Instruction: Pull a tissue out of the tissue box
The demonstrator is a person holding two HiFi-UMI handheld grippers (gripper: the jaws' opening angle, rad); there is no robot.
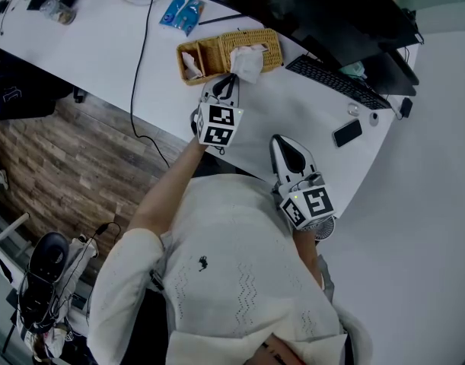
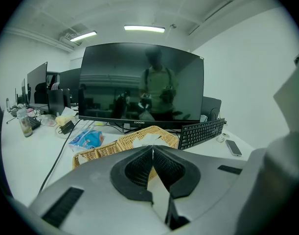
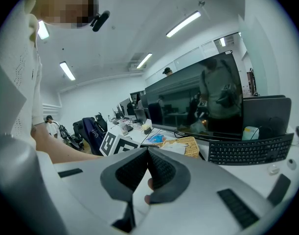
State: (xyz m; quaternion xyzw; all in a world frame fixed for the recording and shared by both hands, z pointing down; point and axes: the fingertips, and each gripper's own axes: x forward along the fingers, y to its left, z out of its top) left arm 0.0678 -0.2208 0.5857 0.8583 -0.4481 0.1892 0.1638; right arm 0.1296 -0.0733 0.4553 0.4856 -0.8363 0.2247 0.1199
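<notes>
Resting on the smooth white tabletop (image 1: 103, 48), the oblong woven wicker tissue box (image 1: 213, 52) has a crumpled white tissue (image 1: 246, 61) poking from its top. The left gripper (image 1: 229, 80), its ribbed black pads closed on nothing, points just beside that tissue. The right gripper (image 1: 281, 141) is likewise closed and empty.

The head view looks steeply down from above the person's shoulders onto the worktop (image 1: 103, 48), whose front edge runs slantwise from upper left to lower right. The left gripper (image 1: 230, 80) and right gripper (image 1: 281, 141) both show in it. The left gripper view rides low behind its fingers (image 2: 137, 168), close to the basket (image 2: 110, 148), and faces the monitor (image 2: 139, 82) squarely. The right gripper view sits farther back by the front edge and faces the monitor at a slant. All three views share the basket and keyboard (image 1: 335, 82).
</notes>
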